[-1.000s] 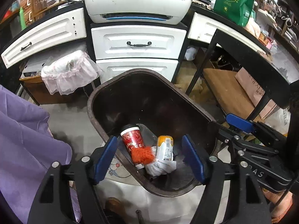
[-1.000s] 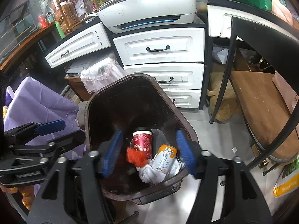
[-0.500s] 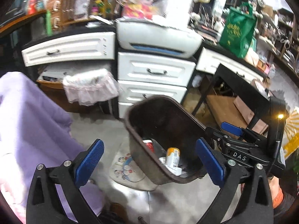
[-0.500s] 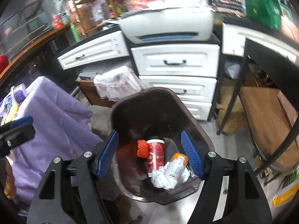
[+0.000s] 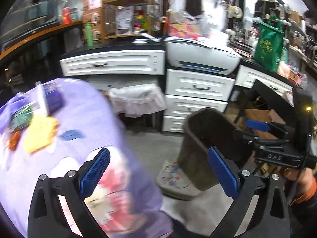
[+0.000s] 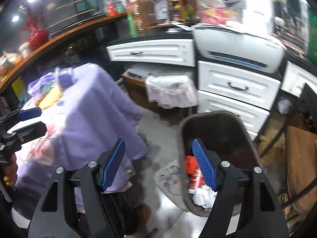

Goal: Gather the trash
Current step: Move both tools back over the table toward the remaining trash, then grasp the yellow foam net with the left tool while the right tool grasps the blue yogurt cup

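Trash (image 6: 200, 186) in dark brown bin (image 6: 218, 127): orange, red, crumpled white; both hand-held grippers (image 5: 157, 173) (image 6: 161, 165) apart, empty.

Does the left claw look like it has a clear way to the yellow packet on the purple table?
Probably yes. The left claw is open and empty, hanging over the near edge of the purple table. The yellow packet lies uncovered on top, with only small litter beside it, though the view is blurred.
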Demonstrator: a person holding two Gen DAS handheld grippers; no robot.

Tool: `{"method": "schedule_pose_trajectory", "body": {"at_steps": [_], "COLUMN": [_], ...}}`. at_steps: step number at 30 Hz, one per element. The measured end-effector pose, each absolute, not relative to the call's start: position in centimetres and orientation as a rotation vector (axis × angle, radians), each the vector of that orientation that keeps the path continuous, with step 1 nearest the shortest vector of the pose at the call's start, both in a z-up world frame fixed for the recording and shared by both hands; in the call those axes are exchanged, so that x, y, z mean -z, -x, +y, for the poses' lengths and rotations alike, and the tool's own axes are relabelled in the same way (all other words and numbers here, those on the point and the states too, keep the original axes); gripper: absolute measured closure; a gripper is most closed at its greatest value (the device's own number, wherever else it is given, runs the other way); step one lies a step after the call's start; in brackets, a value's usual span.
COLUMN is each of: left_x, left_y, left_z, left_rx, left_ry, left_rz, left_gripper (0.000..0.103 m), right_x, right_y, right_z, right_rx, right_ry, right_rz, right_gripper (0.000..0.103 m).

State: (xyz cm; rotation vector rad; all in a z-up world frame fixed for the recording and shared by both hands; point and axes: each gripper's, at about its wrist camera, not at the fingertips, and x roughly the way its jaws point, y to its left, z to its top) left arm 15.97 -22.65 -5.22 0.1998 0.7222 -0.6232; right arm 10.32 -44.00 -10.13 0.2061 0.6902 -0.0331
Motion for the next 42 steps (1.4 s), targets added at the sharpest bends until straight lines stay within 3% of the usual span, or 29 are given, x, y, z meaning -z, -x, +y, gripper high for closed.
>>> {"method": "schedule_pose_trajectory", "body": {"at_steps": [5, 8, 19, 30, 37, 42], "left_x": [4.9, 4.8, 4.7, 7.9, 7.9, 5.9], "left_y": [-16.4, -16.9, -22.8, -32.0, -30.8, -29.4], "left_z": [-17.7, -15.2, -6.6, -5.3, -4.7, -3.4], "left_rx": [0.525, 0.463, 0.321, 0.324, 0.352, 0.383], "left_ry": [-0.184, -0.186, -0.054, 0.104, 0.177, 0.219], "left_rz": [0.714, 0.714, 0.772, 0.953, 0.913, 0.838], "left_gripper": [0.006, 0.006, 0.007, 0.045, 0.085, 0.088], "right_x": [8.7, 8.0, 5.6, 4.7, 5.1, 5.0], "right_y": [-12.3, -13.5, -17.4, -20.2, -23.2, -26.9], "right_z": [-40.2, -37.6, -30.7, -27.6, -26.9, -25.1], "right_rx": [-0.072, -0.128, -0.266, -0.305, -0.300, -0.348], "right_ry": [-0.196, -0.175, -0.094, -0.050, -0.043, -0.041], "right_rz": [0.679, 0.668, 0.646, 0.640, 0.668, 0.693], "right_gripper": [0.031, 0.024, 0.024, 0.024, 0.024, 0.024]}}
